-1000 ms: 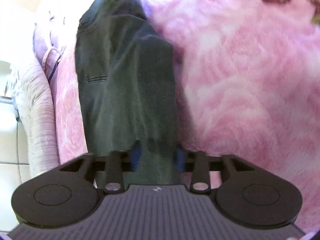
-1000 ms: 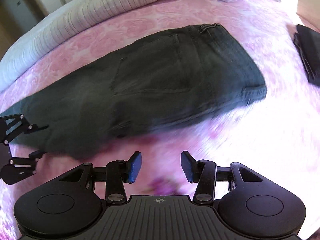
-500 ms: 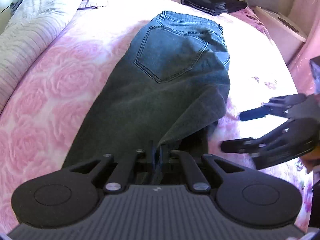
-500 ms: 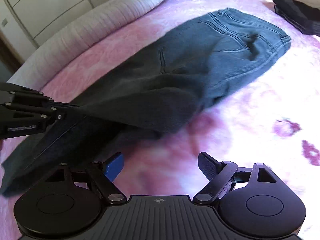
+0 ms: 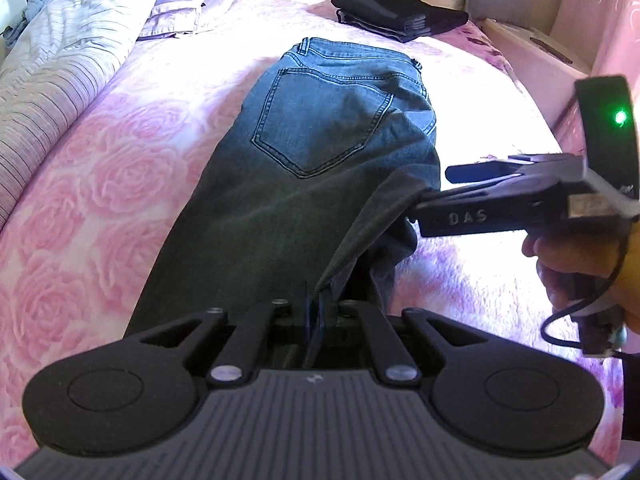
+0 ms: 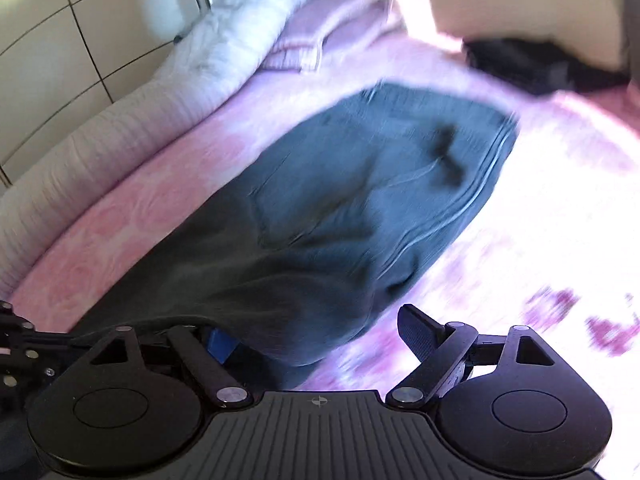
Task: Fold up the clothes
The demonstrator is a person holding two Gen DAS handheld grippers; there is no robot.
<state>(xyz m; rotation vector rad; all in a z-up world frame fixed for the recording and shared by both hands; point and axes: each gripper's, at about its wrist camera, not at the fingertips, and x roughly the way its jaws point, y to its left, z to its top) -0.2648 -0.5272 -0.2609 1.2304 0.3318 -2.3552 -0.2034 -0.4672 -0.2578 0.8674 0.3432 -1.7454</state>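
Note:
Dark blue jeans (image 5: 304, 152) lie back pocket up on the pink rose bedspread (image 5: 100, 168), waistband at the far end. My left gripper (image 5: 314, 314) is shut on the edge of a trouser leg, which hangs lifted and taut. To its right my right gripper (image 5: 432, 190) is held by a person's hand (image 5: 580, 256), with the lifted fabric edge running in between its spread jaws. The right wrist view is blurred: the right gripper (image 6: 316, 332) stands open wide, with jeans (image 6: 360, 184) bunched between its fingers. The left gripper (image 6: 16, 344) shows at the far left edge.
A stack of folded black clothes (image 5: 400, 16) sits at the far end of the bed, also seen blurred (image 6: 532, 64). A striped quilt (image 5: 52, 68) and a lilac garment (image 5: 192, 12) lie along the left side. A pale bed frame (image 5: 520, 36) borders the right.
My left gripper closed on the trouser leg and lifted it, now facing the waistband. My right gripper opened wider and moved in until the lifted fabric edge lies between its jaws.

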